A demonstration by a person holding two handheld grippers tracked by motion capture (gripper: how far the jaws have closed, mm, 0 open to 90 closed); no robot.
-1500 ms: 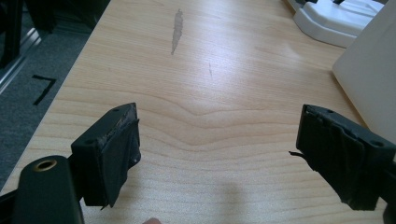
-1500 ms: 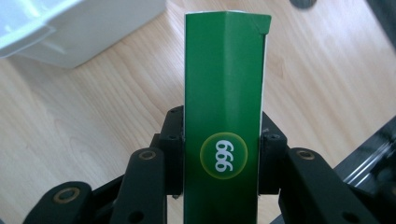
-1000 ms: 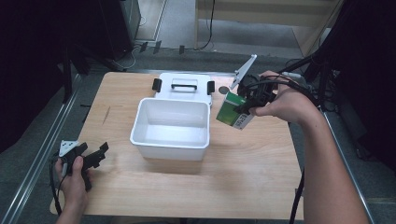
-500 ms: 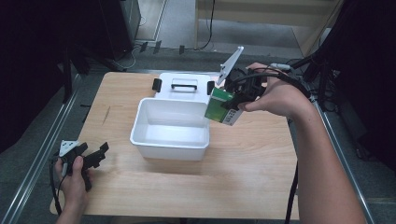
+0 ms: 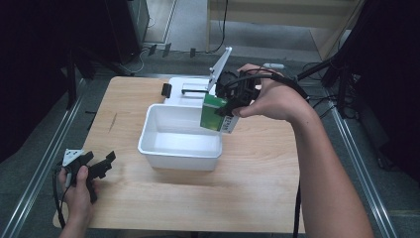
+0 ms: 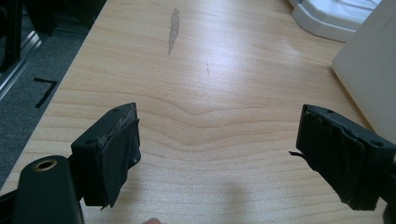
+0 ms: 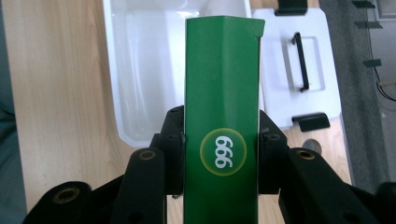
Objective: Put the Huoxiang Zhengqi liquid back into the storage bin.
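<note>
grey floor (image 5: 193, 20), dark surroundings, wooden furniture (image 5: 277, 17) behind.

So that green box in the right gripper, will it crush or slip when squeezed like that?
The green box looks like thin folded card, so probably light and crushable under hard pressure. Its faces look flat where the right gripper clamps both sides, so it likely holds. The surface seems smooth, perhaps slightly slippery.

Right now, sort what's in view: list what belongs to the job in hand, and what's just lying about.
In the job:
- green box, clamped in the right claw
- white bin, open, under the box
- white lid with black handle, flat beside the bin

Lying about:
- left claw, open, idle over the table
- cables on the floor
</note>
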